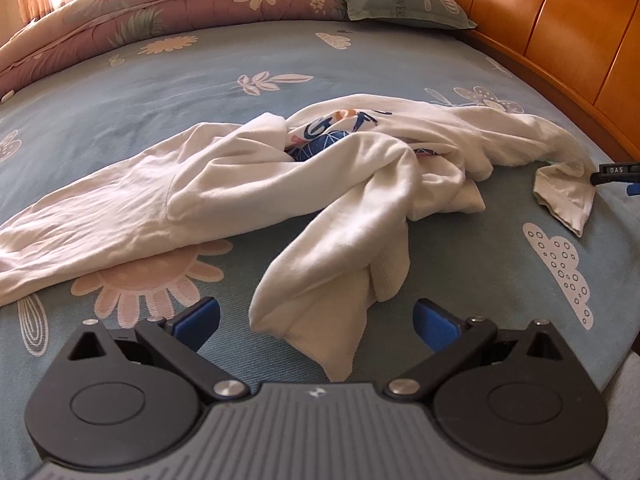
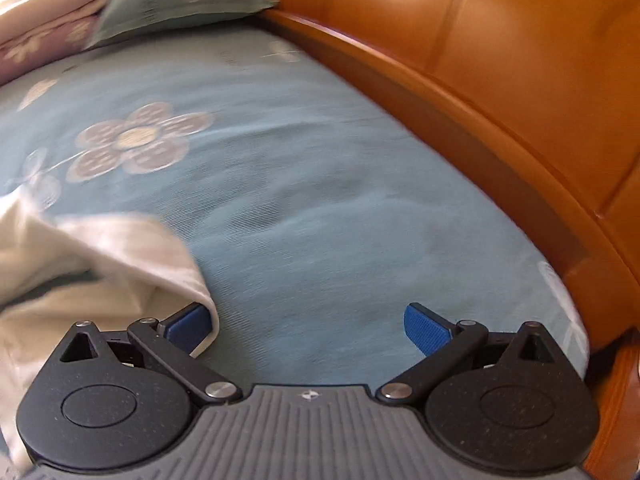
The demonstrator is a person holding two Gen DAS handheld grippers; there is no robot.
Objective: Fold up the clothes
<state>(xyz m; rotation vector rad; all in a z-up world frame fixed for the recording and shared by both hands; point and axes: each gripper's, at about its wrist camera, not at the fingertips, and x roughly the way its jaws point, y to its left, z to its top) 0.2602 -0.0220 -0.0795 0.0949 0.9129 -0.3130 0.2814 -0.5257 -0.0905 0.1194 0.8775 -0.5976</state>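
The white shirt [image 1: 280, 176] lies crumpled mid-bed on the blue sheet [image 1: 120, 92], one sleeve trailing toward 6 o'clock. Left gripper [image 1: 316, 320] and right gripper [image 2: 308, 320] both gape, holding nothing. Pinching bunched layers could drag the whole heap.

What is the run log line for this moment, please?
left hand-held gripper: open | right hand-held gripper: open | white shirt: crumpled, unfolded | bed sheet
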